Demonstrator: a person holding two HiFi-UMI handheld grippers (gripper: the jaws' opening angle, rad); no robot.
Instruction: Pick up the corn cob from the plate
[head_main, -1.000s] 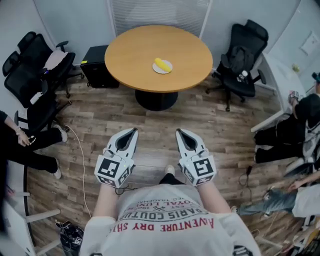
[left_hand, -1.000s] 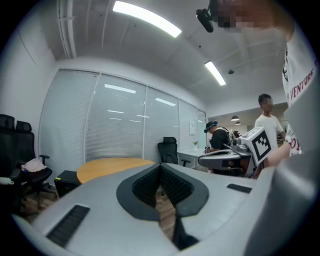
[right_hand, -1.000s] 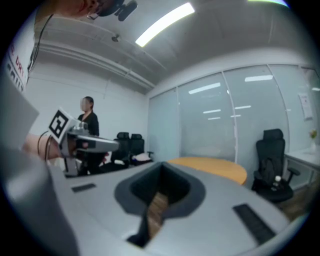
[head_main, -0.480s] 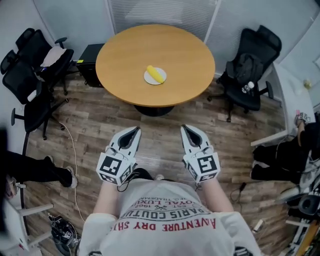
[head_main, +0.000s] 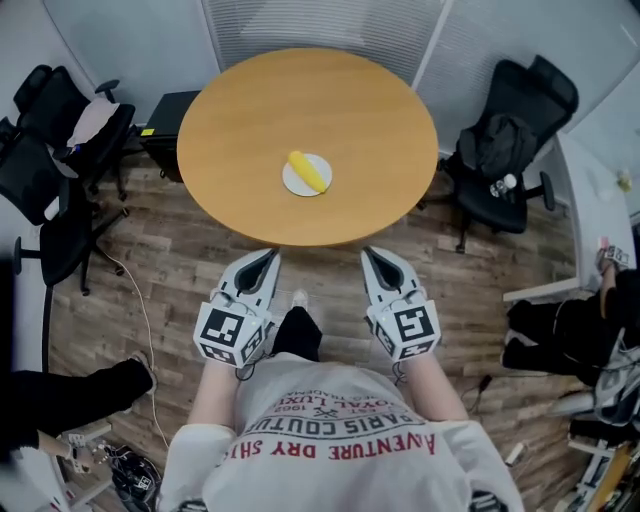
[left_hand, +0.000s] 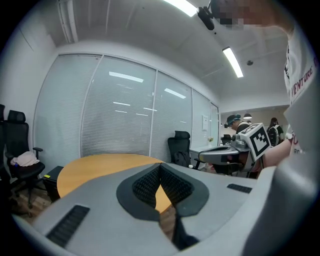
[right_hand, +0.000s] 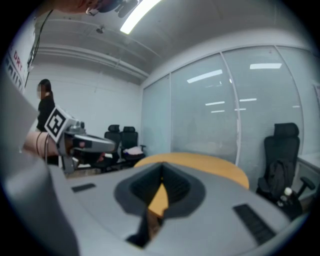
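A yellow corn cob (head_main: 308, 170) lies on a small white plate (head_main: 294, 183) near the middle of a round wooden table (head_main: 380, 110). My left gripper (head_main: 268, 256) and right gripper (head_main: 367, 254) hang side by side just short of the table's near edge, both pointing at it, both shut with nothing between the jaws. In the left gripper view the jaws (left_hand: 160, 166) meet over the tabletop (left_hand: 90, 170). The right gripper view shows its tips (right_hand: 161, 172) closed before the same table (right_hand: 210, 165). Neither gripper view shows the corn.
Black office chairs stand at the left (head_main: 45, 150) and at the right (head_main: 515, 130) of the table. A black box (head_main: 165, 135) sits on the floor by the table's left. Glass walls with blinds lie behind. People (head_main: 70, 395) are seated at both sides of the wooden floor.
Both grippers and the camera have come forward to the table; table, plate and corn now look larger and closer. The jaws have stayed shut.
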